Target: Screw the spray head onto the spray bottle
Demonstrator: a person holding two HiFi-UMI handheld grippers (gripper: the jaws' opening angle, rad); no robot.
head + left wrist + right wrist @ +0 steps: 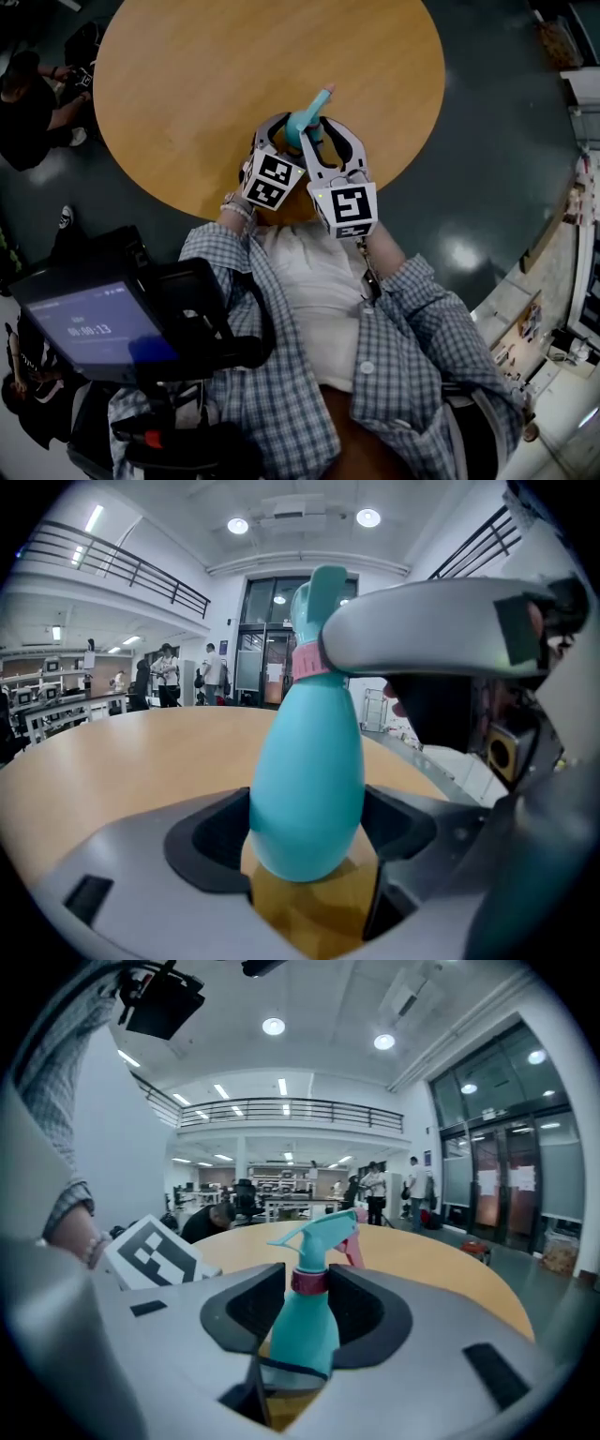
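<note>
Currently, a teal plastic spray bottle [309, 789] is held over the near edge of a round wooden table [187, 75], close in front of a person in a checked shirt [281, 403]. The bottle's rounded lower body is clamped by the left gripper [309, 832], with one dark pad seen pressed against each side of it. Whether the base rests on the tabletop cannot be told. A teal spray head [323, 1227] is seated on the neck of the bottle, and its pink collar [309, 1282] is enclosed by the right gripper [307, 1283], whose jaws are closed against the collar from both sides. A pink trigger [354, 1251] is seen just behind the head in the right gripper view, where the nozzle is pointed to the left. From above, the two grippers are seen close beside each other, the left one at the left, with the head of the bottle projecting beyond them toward the far right. The marker cubes [272, 180] are turned toward the person's chest.
</note>
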